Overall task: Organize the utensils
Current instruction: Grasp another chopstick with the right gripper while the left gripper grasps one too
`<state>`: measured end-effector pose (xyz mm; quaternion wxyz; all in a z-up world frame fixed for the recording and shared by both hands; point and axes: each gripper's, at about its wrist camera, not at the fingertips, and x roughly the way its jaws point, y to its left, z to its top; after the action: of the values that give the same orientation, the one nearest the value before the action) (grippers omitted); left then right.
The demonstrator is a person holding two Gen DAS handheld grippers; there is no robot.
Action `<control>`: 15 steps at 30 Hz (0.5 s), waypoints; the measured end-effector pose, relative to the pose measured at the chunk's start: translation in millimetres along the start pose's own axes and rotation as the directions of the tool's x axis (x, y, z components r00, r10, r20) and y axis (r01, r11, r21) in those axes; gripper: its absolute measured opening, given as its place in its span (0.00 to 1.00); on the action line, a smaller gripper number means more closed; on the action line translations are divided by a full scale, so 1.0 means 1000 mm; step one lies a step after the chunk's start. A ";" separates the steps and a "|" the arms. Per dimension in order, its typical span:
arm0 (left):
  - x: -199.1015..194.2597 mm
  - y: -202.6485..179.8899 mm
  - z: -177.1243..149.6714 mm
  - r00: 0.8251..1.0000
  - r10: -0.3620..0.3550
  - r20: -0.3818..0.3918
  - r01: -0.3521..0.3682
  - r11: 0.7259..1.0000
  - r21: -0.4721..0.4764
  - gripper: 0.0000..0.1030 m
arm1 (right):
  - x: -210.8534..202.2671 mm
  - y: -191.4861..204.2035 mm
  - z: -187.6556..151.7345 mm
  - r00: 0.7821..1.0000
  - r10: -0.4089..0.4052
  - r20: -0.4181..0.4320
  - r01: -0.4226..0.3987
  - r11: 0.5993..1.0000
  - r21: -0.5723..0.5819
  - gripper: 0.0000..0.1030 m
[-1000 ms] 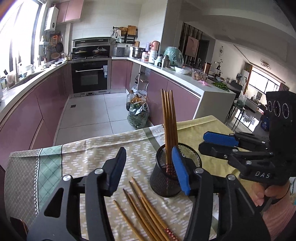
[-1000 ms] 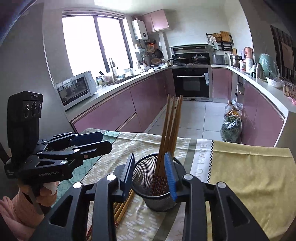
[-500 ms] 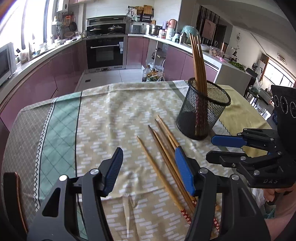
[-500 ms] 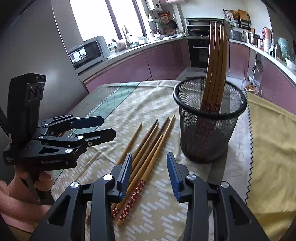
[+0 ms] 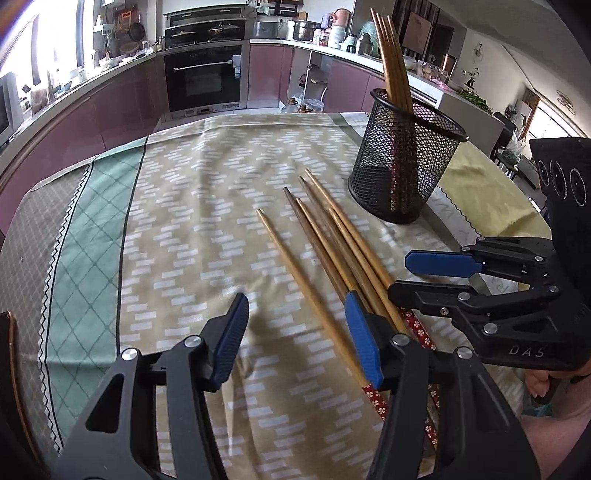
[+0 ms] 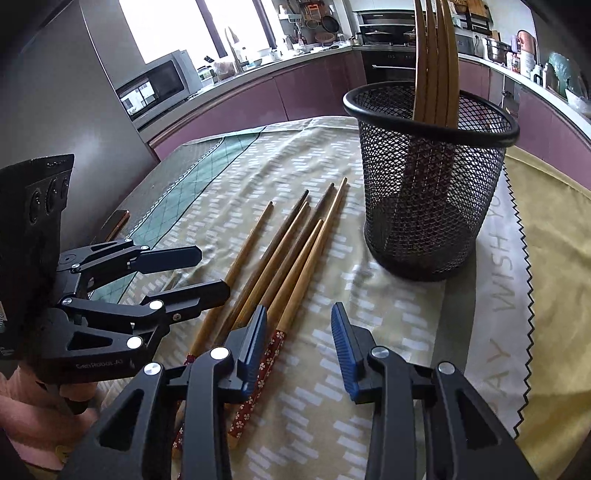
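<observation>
Loose chopsticks [image 5: 328,258] are seen lying on the counter just ahead of both tools. The left tool [image 5: 295,332] is closing, empty; the right tool [image 6: 299,343] is held released, empty.

Mauve kitchen cabinets [image 5: 122,99], built-in oven [image 5: 205,79], a bright window [image 6: 166,26] and patterned tablecloth [image 5: 192,192]

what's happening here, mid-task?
A person holds a gripper in each hand over a table covered with a patterned cloth. Some chopsticks already stand in the black mesh cup; five more lie loose on the cloth. The left gripper, its jaws closing, hangs over the leftmost loose chopstick without pinching it. The right gripper is open beside the bundle's patterned ends. Nothing is held yet.
</observation>
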<state>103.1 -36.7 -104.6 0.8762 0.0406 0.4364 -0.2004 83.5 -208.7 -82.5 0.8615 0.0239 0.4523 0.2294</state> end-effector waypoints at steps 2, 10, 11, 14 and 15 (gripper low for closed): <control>0.001 -0.001 -0.001 1.000 -0.004 -0.005 0.004 1.000 0.000 0.49 | 0.000 0.001 -0.001 1.000 -0.009 0.001 0.009 1.000 -0.003 0.32; 0.002 -0.005 -0.001 1.000 0.009 -0.011 -0.009 1.000 0.015 0.47 | 0.003 0.005 0.000 0.999 -0.046 -0.004 0.046 0.999 -0.019 0.28; 0.003 -0.005 -0.002 1.000 0.012 -0.013 -0.011 1.000 0.018 0.46 | 0.003 0.005 0.000 0.999 -0.048 -0.005 0.048 0.999 -0.019 0.28; 0.003 -0.006 -0.002 1.000 0.018 -0.014 -0.018 1.000 0.022 0.45 | 0.005 0.006 0.001 0.999 -0.052 -0.010 0.052 0.999 -0.013 0.25; 0.004 -0.006 -0.001 1.000 0.021 -0.015 -0.020 1.000 0.023 0.44 | 0.004 0.004 0.000 0.999 -0.051 -0.011 0.051 0.999 -0.009 0.24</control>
<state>101.9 -42.9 -107.7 0.8744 0.0567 0.4401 -0.1960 83.7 -203.2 -84.5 0.8647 0.0073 0.4565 0.2093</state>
